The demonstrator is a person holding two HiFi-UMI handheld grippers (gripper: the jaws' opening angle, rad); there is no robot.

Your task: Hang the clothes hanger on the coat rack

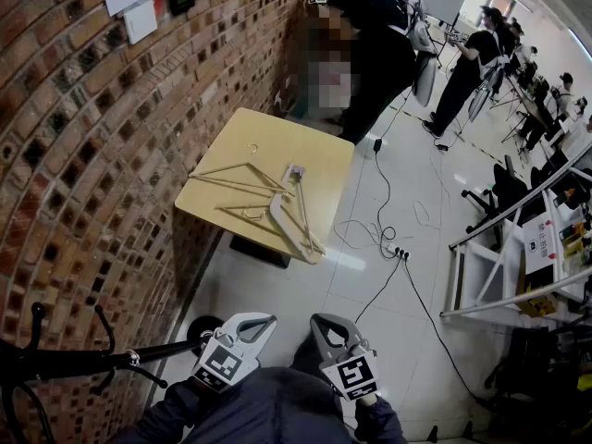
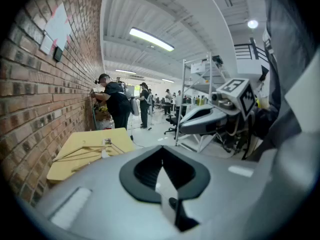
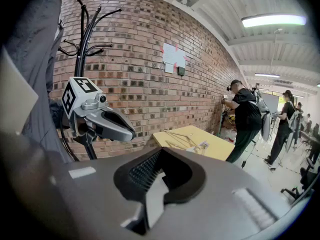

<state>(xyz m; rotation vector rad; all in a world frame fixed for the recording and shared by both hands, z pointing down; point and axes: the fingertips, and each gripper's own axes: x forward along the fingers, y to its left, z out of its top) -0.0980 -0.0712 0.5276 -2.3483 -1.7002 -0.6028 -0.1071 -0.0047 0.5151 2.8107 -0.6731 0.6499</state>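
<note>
Brickwork of a curved wall (image 1: 92, 155) fills the left of the head view, and a pale tiled floor (image 1: 305, 294) spreads to the right of it. Against the wall stands a light wooden table (image 1: 250, 137), well ahead of both grippers. Beyond it a person in dark clothes (image 1: 375, 54) stands at the wall.

The black coat rack (image 1: 55, 363) is at the lower left of the head view, close to the bricks. One of its arms reaches toward the left gripper (image 1: 266, 322); whether the two touch cannot be told. In the right gripper view the rack (image 3: 85, 29) stands upright with its hooks bare.

The left gripper and the right gripper (image 1: 319, 322) are held side by side, low over the floor, pointing toward the table. Each gripper's own view shows its jaws together with nothing between them.

The clothes hangers (image 1: 245, 185) lie flat on the table in a loose, overlapping group, well apart from the rack. A white hanger (image 1: 287, 225) among them lies toward the table's near right corner.

A thin dark cable (image 1: 384, 211) trails across the floor to the right of the table.
</note>
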